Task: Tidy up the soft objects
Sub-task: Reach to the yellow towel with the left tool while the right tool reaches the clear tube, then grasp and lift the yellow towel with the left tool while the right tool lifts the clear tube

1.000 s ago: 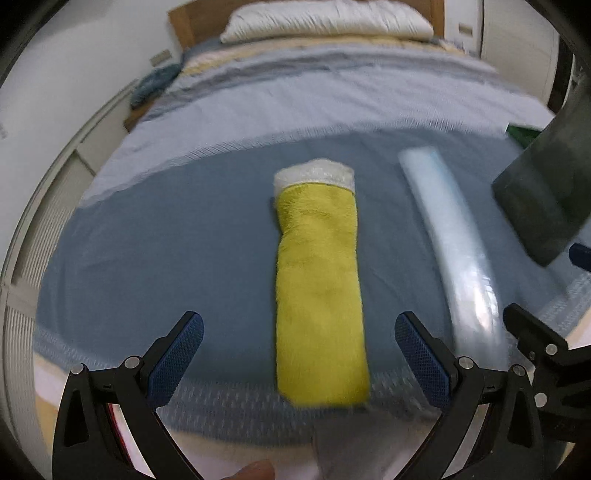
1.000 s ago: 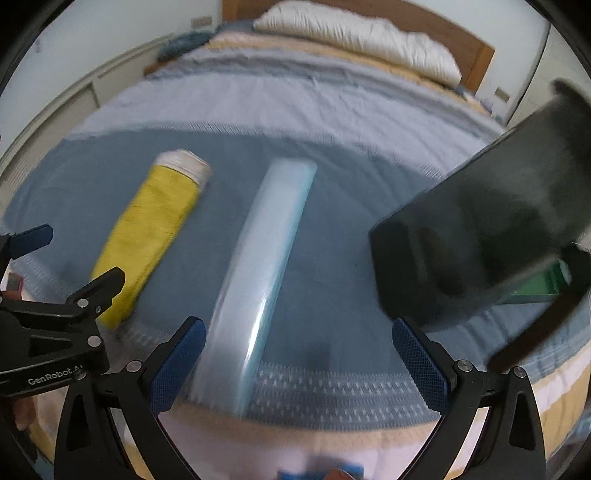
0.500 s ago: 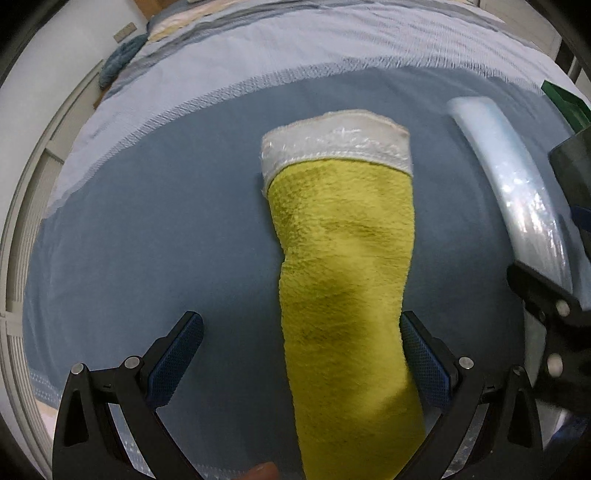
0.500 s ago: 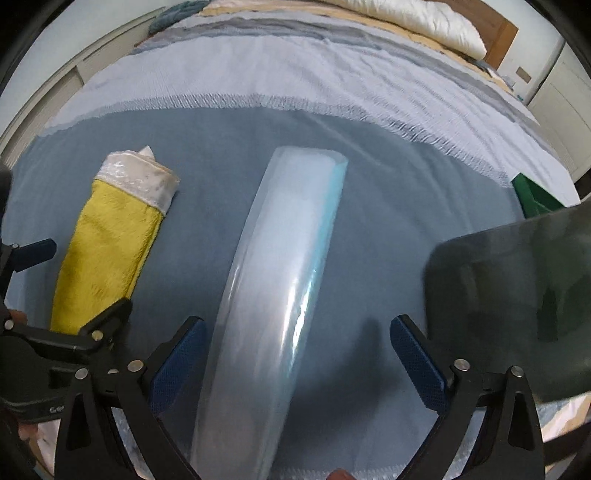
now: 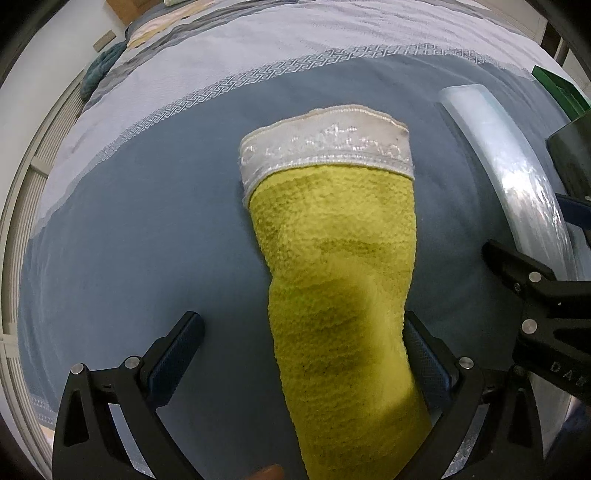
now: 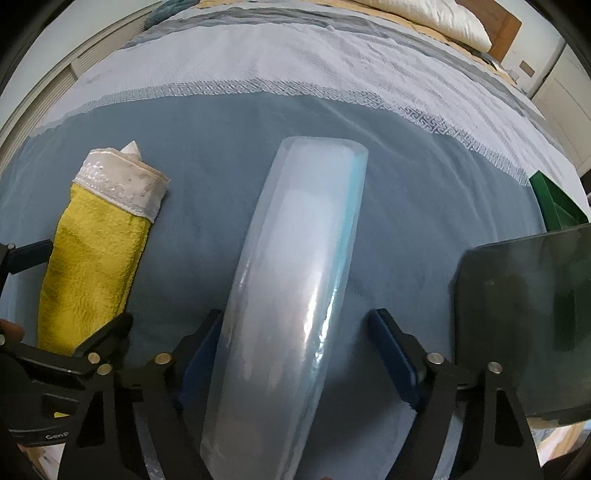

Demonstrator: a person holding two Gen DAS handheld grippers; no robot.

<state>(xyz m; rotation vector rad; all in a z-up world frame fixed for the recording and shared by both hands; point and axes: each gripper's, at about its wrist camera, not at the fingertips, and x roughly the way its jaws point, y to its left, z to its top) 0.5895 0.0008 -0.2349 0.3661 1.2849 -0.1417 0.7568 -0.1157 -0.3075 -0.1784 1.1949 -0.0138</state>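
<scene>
A rolled yellow towel (image 5: 340, 280) with a white embroidered band lies on the blue blanket (image 5: 147, 229); it also shows in the right wrist view (image 6: 92, 266). My left gripper (image 5: 303, 354) is open and straddles the towel's near end, its right pad touching the towel. A long pale blue plastic-wrapped roll (image 6: 295, 280) lies to the towel's right, also seen in the left wrist view (image 5: 517, 184). My right gripper (image 6: 299, 350) is open around the roll's near part, its left pad against the roll.
A dark bin-like container (image 6: 524, 321) stands at the right on the bed edge, with a green box (image 6: 554, 206) behind it. The bed stretches away to pillows (image 6: 424, 14) and a wooden headboard. A white wall runs along the left.
Both grippers have moved forward and lower onto the bed. The left now straddles the towel and the right straddles the plastic roll. Nothing has been lifted.
</scene>
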